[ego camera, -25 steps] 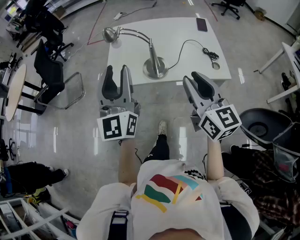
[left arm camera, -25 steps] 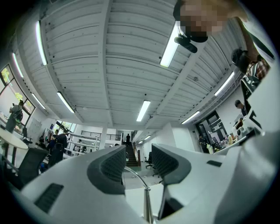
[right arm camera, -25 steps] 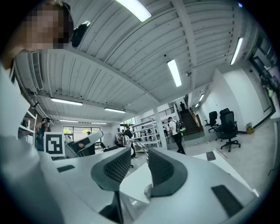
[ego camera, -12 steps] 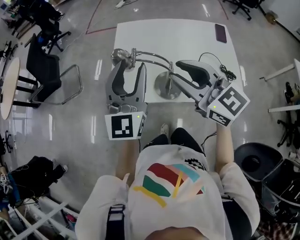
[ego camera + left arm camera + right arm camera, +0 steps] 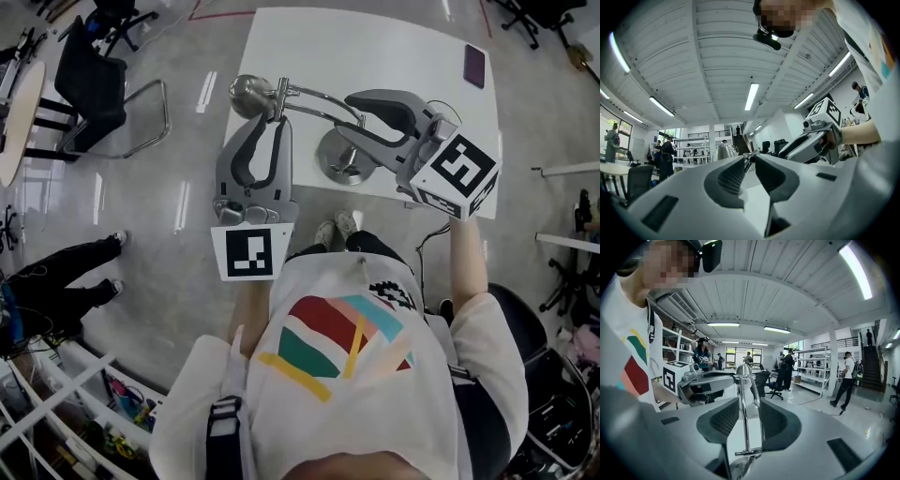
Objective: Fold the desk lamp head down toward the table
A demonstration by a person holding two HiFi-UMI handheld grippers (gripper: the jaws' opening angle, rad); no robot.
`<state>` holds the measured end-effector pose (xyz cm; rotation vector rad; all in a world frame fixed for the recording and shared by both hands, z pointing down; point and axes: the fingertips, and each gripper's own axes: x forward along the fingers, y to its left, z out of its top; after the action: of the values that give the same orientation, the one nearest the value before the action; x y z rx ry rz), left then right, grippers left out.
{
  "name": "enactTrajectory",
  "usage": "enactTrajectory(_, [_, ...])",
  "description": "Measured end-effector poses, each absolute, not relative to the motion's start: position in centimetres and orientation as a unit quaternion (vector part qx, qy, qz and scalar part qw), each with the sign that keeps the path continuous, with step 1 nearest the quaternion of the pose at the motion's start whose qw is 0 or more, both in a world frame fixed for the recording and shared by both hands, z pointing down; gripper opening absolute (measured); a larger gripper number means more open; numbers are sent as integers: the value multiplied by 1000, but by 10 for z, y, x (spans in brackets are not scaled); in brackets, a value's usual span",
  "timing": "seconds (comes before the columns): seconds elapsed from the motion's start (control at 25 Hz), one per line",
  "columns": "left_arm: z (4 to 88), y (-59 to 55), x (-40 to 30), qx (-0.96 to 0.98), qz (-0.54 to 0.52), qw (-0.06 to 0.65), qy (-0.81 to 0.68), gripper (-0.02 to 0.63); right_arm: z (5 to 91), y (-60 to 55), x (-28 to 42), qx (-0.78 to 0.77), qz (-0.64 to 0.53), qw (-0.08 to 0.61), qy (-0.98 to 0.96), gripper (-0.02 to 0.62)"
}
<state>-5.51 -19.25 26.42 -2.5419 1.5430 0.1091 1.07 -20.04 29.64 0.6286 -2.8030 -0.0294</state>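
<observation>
A chrome desk lamp stands on the white table (image 5: 375,47). Its round base (image 5: 330,159) is near the front edge, and its arm (image 5: 319,98) curves left to the head (image 5: 246,94). My left gripper (image 5: 272,120) reaches up to the neck joint just behind the head. Its jaws are closing, and in the left gripper view (image 5: 749,159) the tips touch that joint on both sides, with the lamp head (image 5: 723,151) just beyond. My right gripper (image 5: 345,112) comes in from the right and is open. The arm's two rods (image 5: 743,418) stand between its pads (image 5: 723,420).
A dark phone (image 5: 473,64) lies at the table's far right corner. A black chair (image 5: 94,84) stands on the floor to the left. The person's feet (image 5: 336,228) are at the table's front edge.
Both grippers came forward from in front of the table to the lamp. The left jaws spread, then narrowed onto the neck. The right gripper turned sideways and now straddles the arm.
</observation>
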Motion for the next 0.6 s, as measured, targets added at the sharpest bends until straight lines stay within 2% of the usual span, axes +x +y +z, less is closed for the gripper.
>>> enactTrajectory(0.2, [264,-199,-62,-851,29,92,516,118,314,-211,0,199,-3,169,-965,124])
enactTrajectory(0.24, [263,-200,-61,-851,27,93,516,97,313,-212,0,195,1,172,-966,124])
enactTrajectory(0.32, [261,-200,-61,-851,28,90,517,97,312,-212,0,183,2,184,-966,124])
enactTrajectory(0.6, [260,-198,-63,-852,27,94,515,94,309,-211,-5,173,-33,243,-954,126])
